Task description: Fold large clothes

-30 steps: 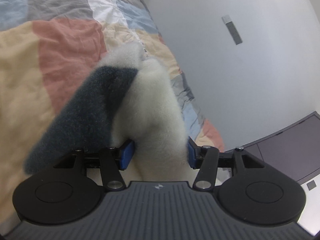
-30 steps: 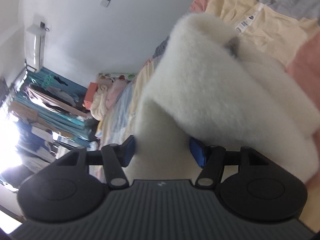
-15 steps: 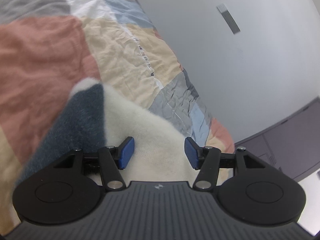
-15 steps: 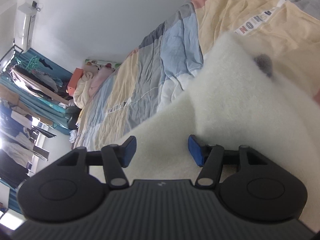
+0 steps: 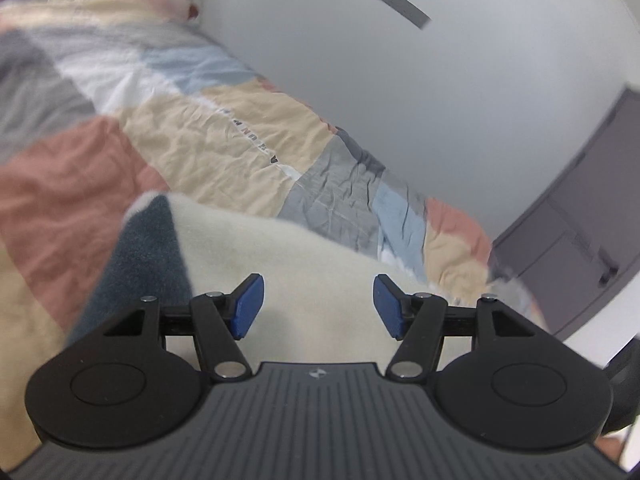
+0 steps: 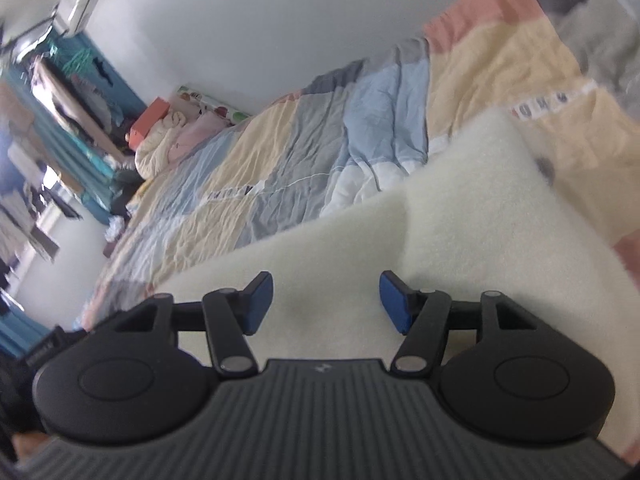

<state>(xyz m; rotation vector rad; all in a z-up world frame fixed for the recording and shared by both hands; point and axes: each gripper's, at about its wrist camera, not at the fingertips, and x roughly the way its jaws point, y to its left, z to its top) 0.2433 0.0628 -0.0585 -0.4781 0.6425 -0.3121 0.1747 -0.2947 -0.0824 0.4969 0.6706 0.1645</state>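
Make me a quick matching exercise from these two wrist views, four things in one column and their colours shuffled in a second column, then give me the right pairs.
Things:
1. fleece garment
2. panel on the fleece
3. gripper pads
4. box by the pillows

Colours:
A. orange
B. cream white
C. blue
D. dark grey-blue

Pairs: 1-B, 2-D, 3-C, 4-A
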